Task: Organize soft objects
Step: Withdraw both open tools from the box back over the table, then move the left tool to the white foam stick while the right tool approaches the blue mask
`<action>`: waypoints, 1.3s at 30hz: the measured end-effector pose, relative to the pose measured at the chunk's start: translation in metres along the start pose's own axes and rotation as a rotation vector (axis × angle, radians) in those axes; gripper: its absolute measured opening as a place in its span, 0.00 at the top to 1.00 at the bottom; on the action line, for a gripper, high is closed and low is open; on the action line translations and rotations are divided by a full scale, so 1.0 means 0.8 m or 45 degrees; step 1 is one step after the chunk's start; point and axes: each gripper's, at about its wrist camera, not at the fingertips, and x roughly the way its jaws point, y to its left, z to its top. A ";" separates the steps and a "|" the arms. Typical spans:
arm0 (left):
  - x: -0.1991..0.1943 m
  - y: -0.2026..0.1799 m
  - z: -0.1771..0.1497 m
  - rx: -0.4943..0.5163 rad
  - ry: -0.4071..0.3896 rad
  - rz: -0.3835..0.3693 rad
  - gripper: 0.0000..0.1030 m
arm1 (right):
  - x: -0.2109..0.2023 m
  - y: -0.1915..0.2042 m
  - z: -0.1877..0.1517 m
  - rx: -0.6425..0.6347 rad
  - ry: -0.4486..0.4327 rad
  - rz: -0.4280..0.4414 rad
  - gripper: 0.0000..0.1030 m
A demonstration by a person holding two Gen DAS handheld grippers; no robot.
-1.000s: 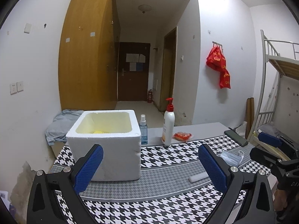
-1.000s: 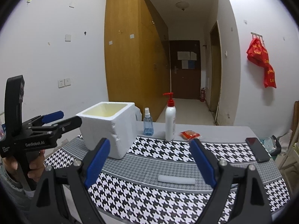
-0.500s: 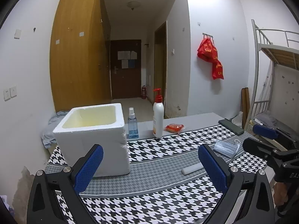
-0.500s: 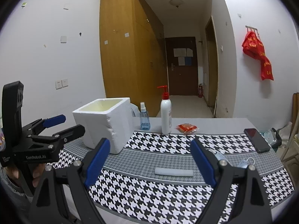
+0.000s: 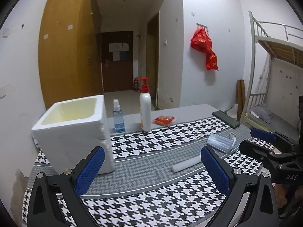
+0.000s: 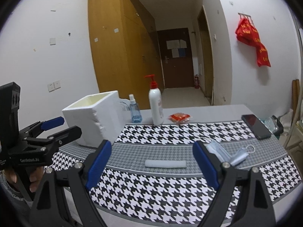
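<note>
A white foam box (image 5: 75, 132) (image 6: 94, 121) stands open-topped at the left of the houndstooth mat (image 5: 151, 204). A grey-white foam stick (image 5: 185, 165) (image 6: 165, 164) lies on the grey band of the mat. Blue face masks (image 5: 221, 142) (image 6: 226, 152) lie right of it. My left gripper (image 5: 152, 167) is open above the mat's near edge, with nothing between its blue pads. My right gripper (image 6: 151, 162) is open too, the stick lying ahead between its fingers, untouched. Each gripper shows in the other's view, at the right (image 5: 265, 141) and left (image 6: 55, 127) edges.
A red-pump lotion bottle (image 5: 145, 106) (image 6: 156, 106), a blue spray bottle (image 5: 118, 116) (image 6: 134, 109) and a red packet (image 5: 163, 120) (image 6: 179, 117) stand along the table's back. A black phone (image 5: 226, 119) (image 6: 256, 126) lies at the right. A bunk bed (image 5: 274, 56) stands beyond.
Both grippers have sunk and drifted, so the table fills more of each view. The face masks have come fully into sight. Both stay open; nothing on the table has moved.
</note>
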 end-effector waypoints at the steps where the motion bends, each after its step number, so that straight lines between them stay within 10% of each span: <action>1: 0.003 -0.002 0.000 0.001 0.007 -0.007 0.01 | 0.001 -0.004 -0.001 0.004 0.008 -0.009 0.12; 39: 0.168 -0.082 -0.024 0.304 0.369 -0.283 0.03 | 0.022 -0.125 -0.040 0.141 0.185 -0.234 0.13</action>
